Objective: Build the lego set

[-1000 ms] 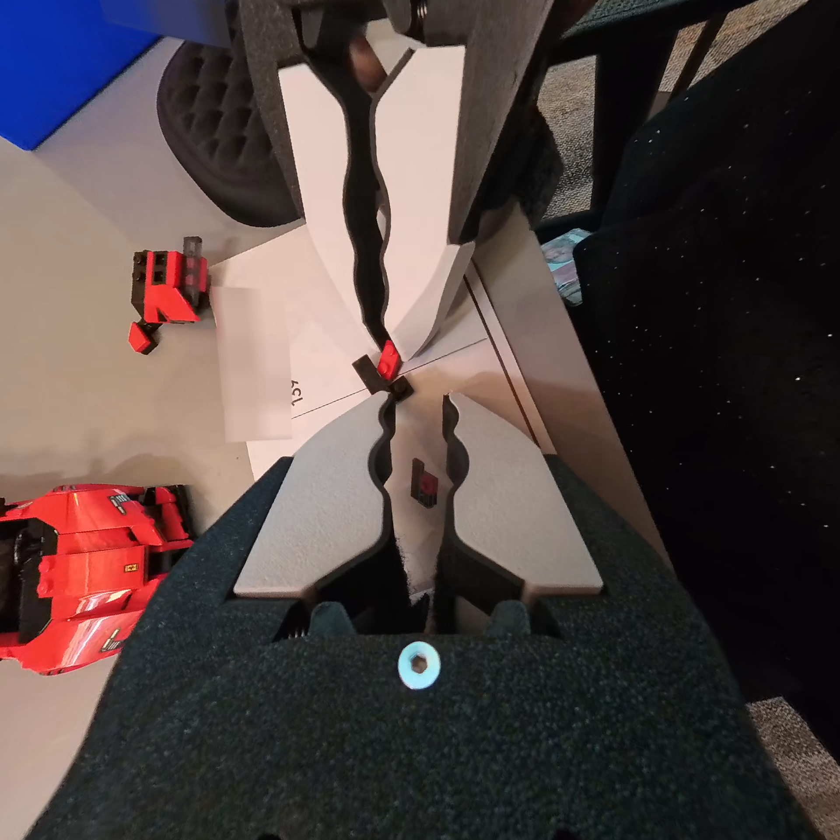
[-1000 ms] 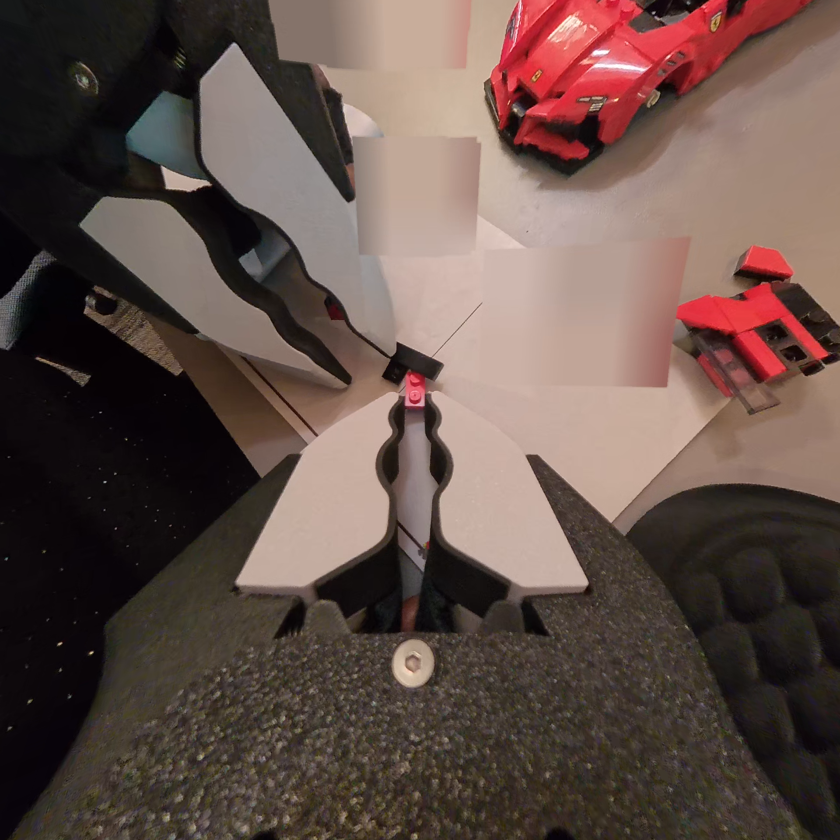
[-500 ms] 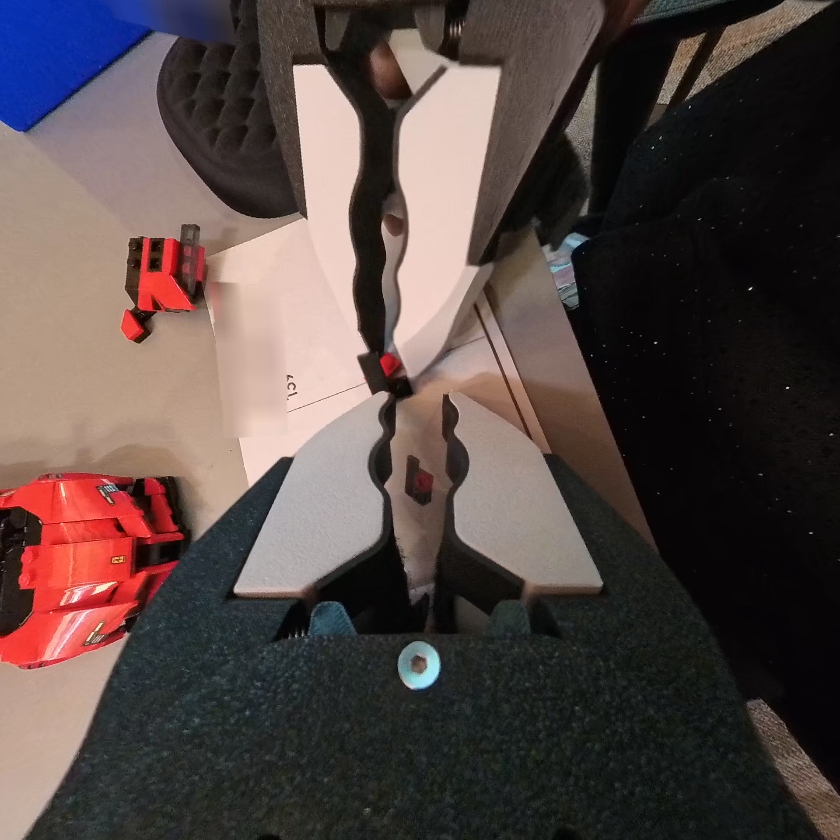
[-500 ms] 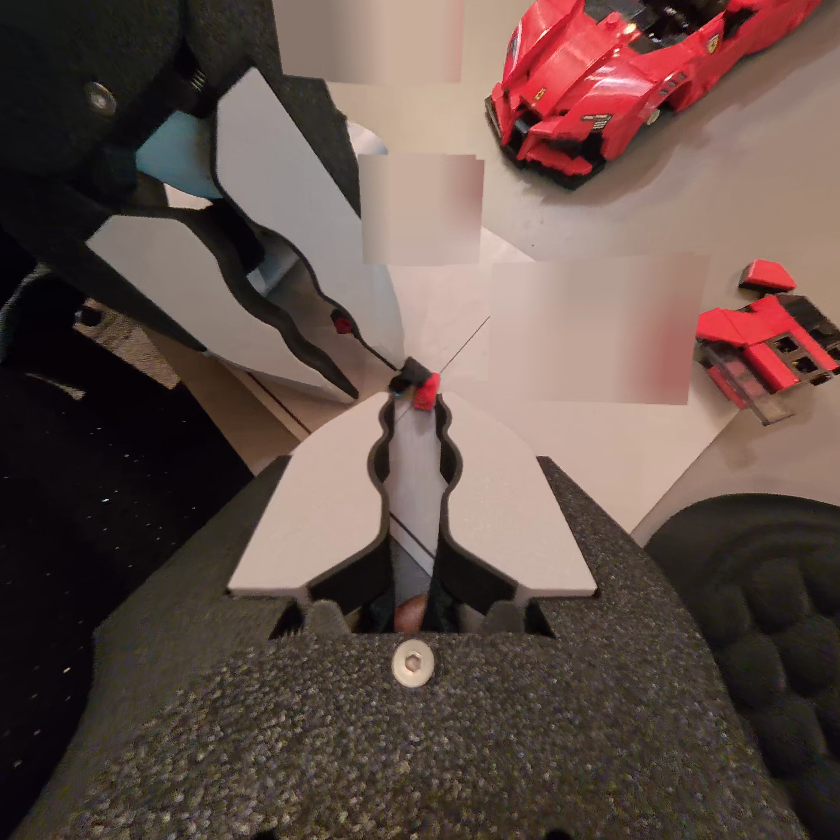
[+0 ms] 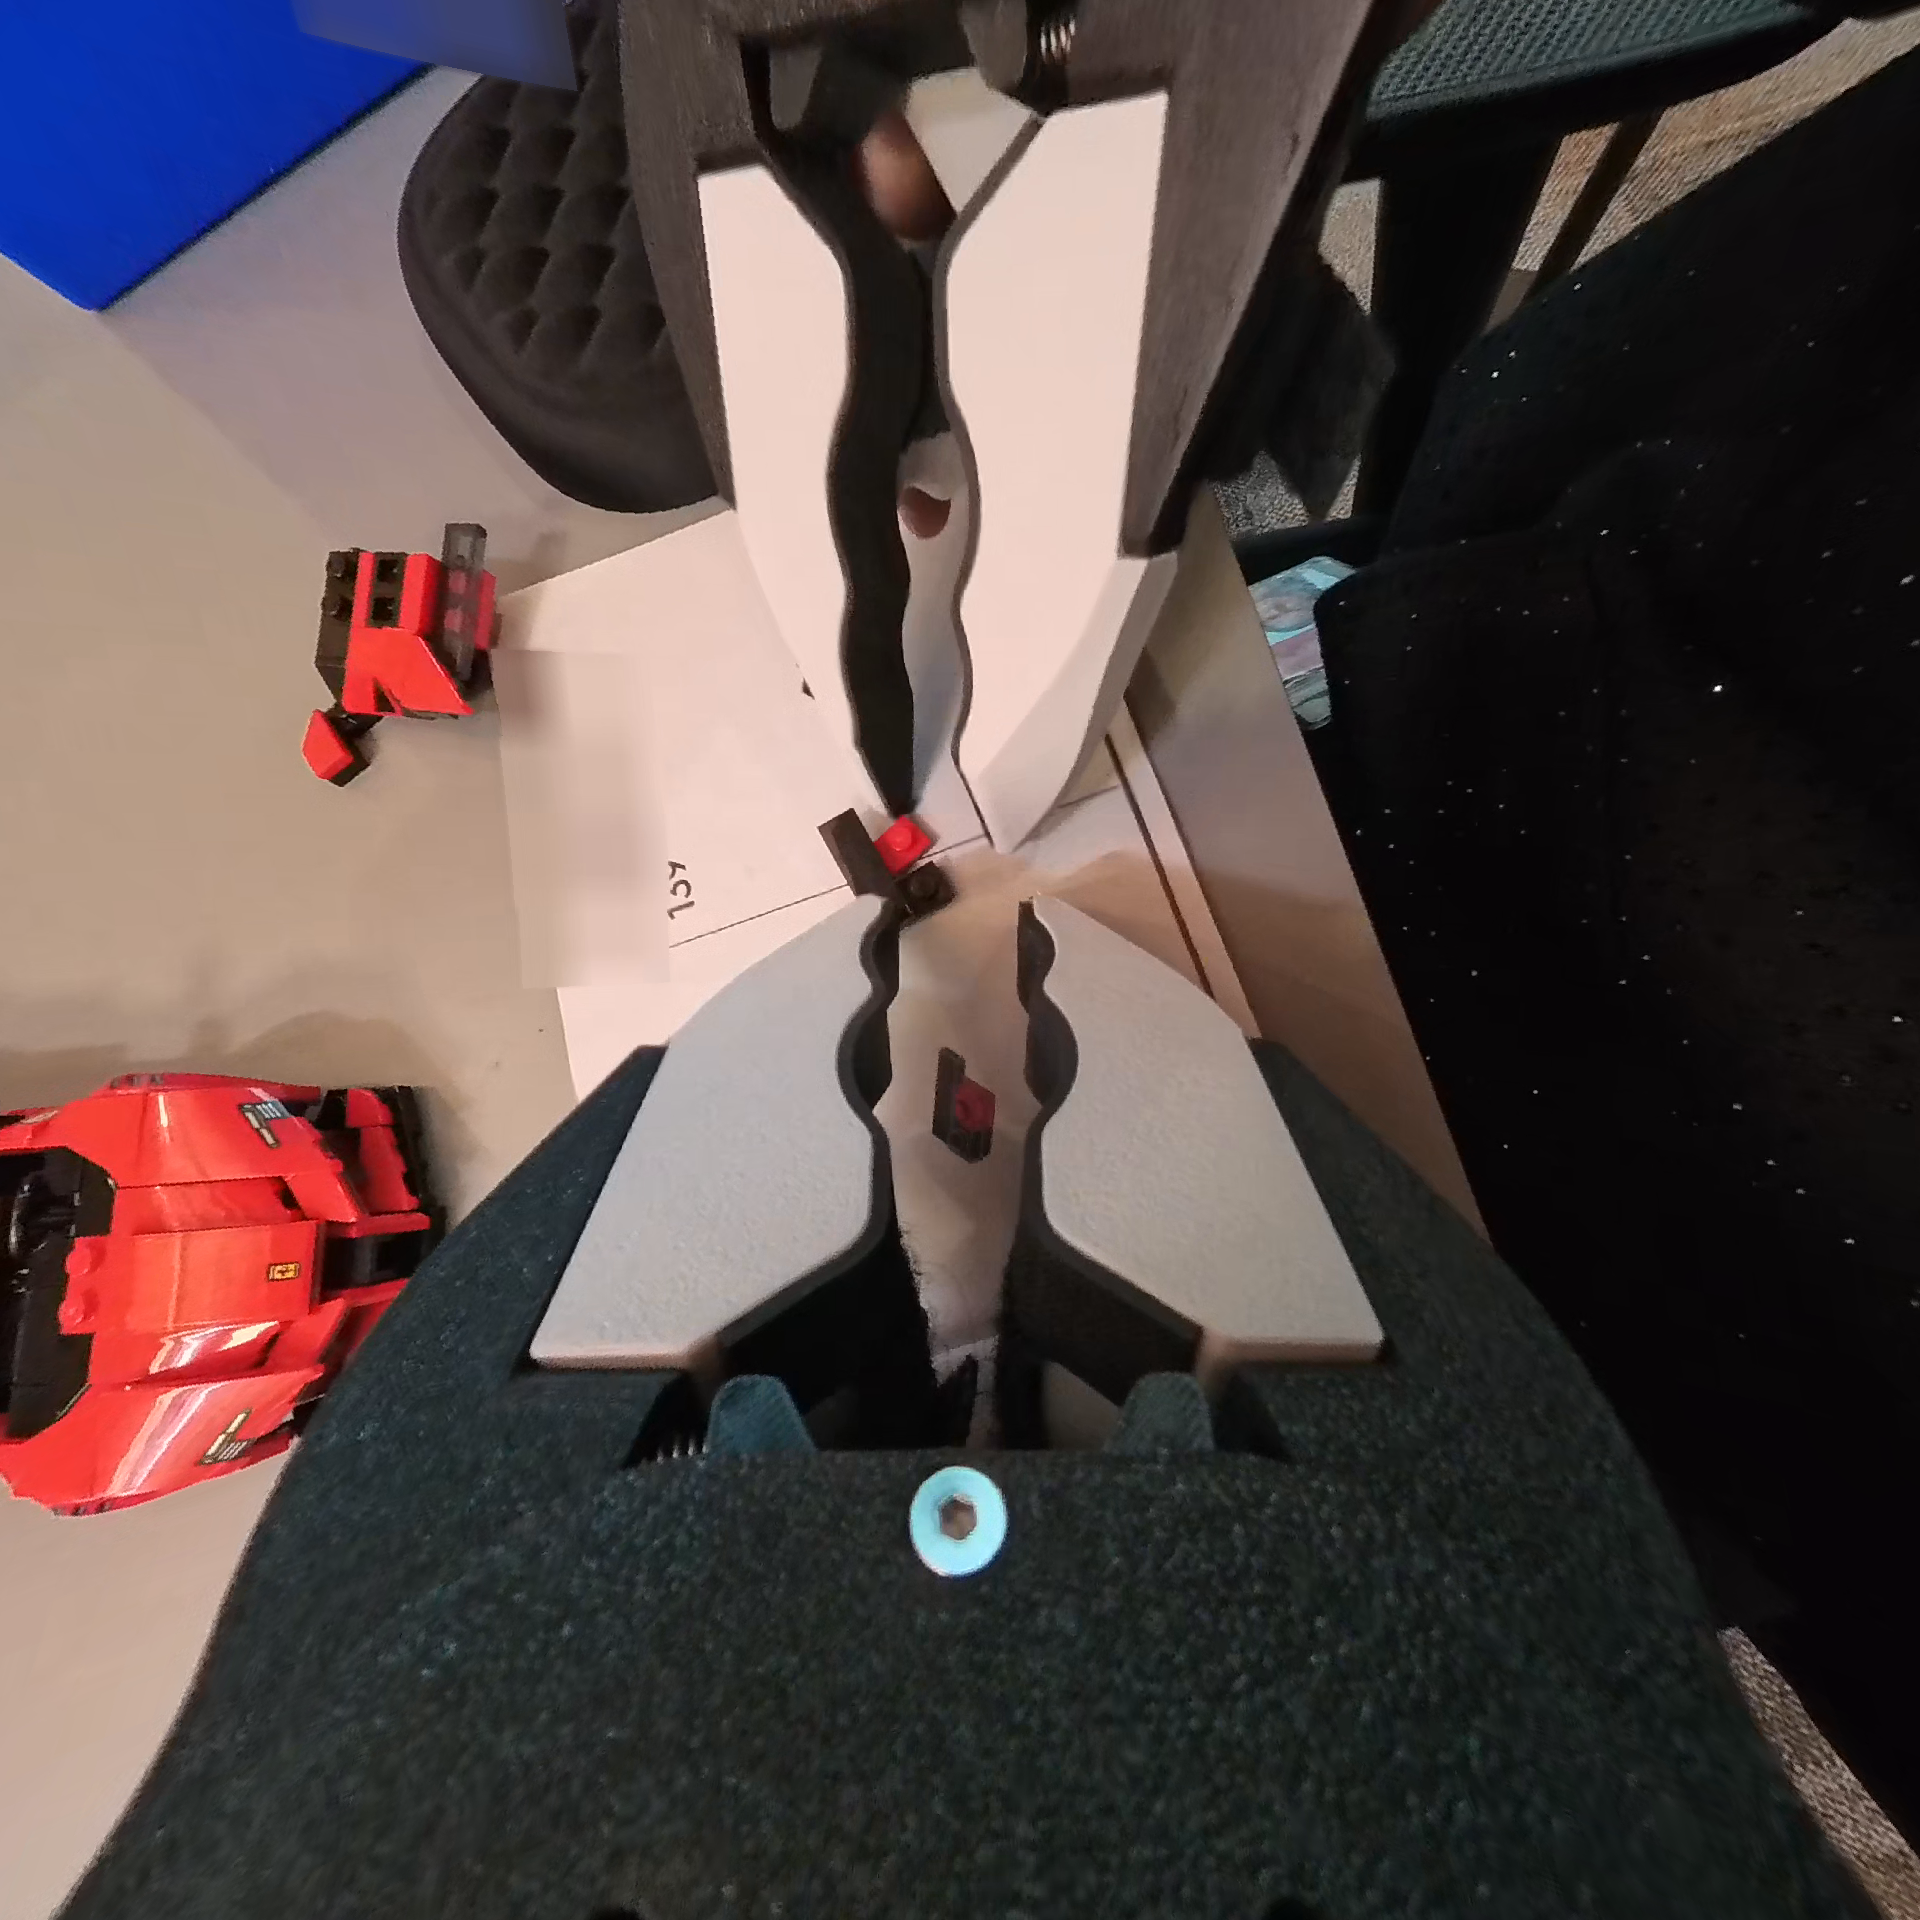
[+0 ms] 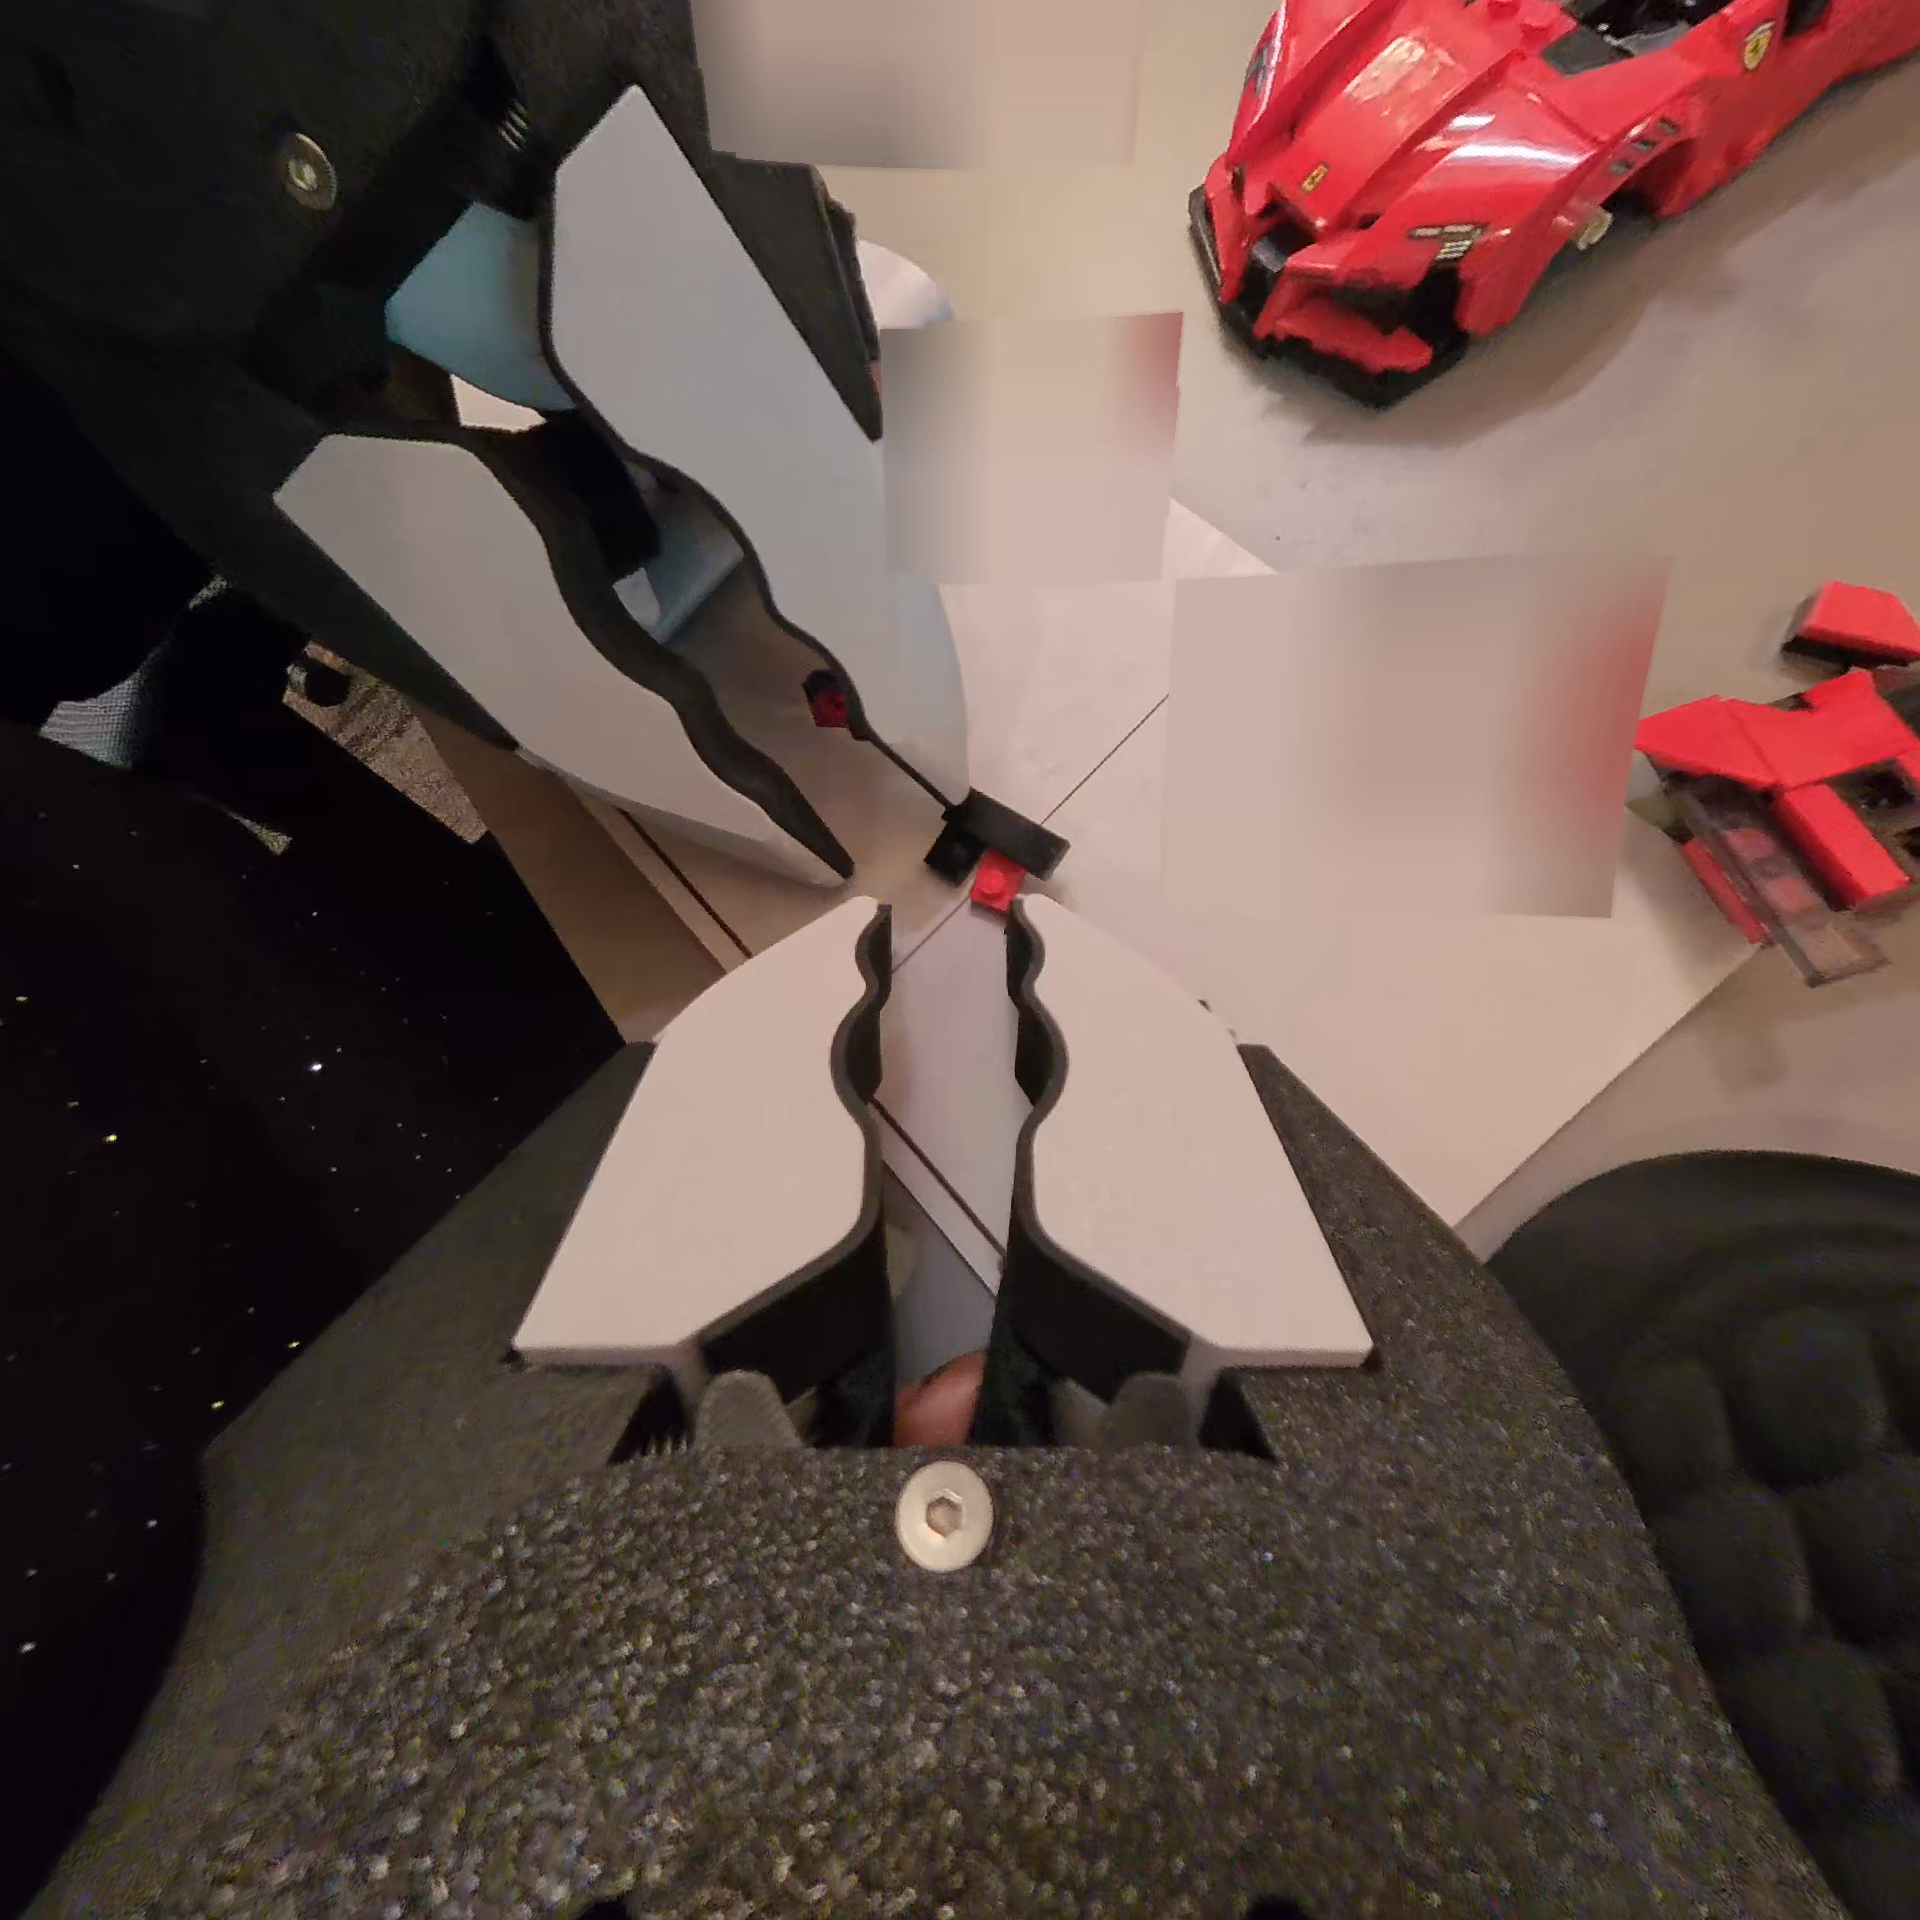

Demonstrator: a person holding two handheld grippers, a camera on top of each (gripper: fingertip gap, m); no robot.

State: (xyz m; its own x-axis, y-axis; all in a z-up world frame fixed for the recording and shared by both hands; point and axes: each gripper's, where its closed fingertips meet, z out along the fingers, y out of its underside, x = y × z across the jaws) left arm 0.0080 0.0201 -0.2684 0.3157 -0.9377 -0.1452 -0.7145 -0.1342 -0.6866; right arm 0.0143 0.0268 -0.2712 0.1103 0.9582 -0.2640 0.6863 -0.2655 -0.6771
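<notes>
I have both grippers nose to nose over the white instruction sheet (image 5: 644, 727) on the pale grey table (image 5: 156, 644). The left gripper (image 5: 956, 909) has its grey fingers spread apart with nothing between them; its left fingertip (image 5: 878, 925) sits right against a small black lego plate (image 5: 883, 868), though I cannot tell whether it actually touches. A tiny red one-stud lego plate (image 5: 902, 840) sits on that black plate, studs up. The right gripper (image 6: 948, 914) is parted too, its jaws gripping nothing, and the red plate lies just beyond its right fingertip (image 6: 1023, 920), at the edge of the black piece.

Through the gap of the left gripper I see a printed drawing of a black-and-red part (image 5: 964, 1107) on the sheet.

Off to the side, well apart from the grippers, lies a red and black lego sub-assembly with a clear smoky piece (image 6: 1787, 790), with a loose red slope piece (image 6: 1855, 623) beside it. Farther off stands the red lego racing car (image 6: 1475, 166). A black dimpled foam pad (image 5: 540, 312) lies near the sheet's far corner, and a blue box (image 5: 156, 114) sits beyond it.
</notes>
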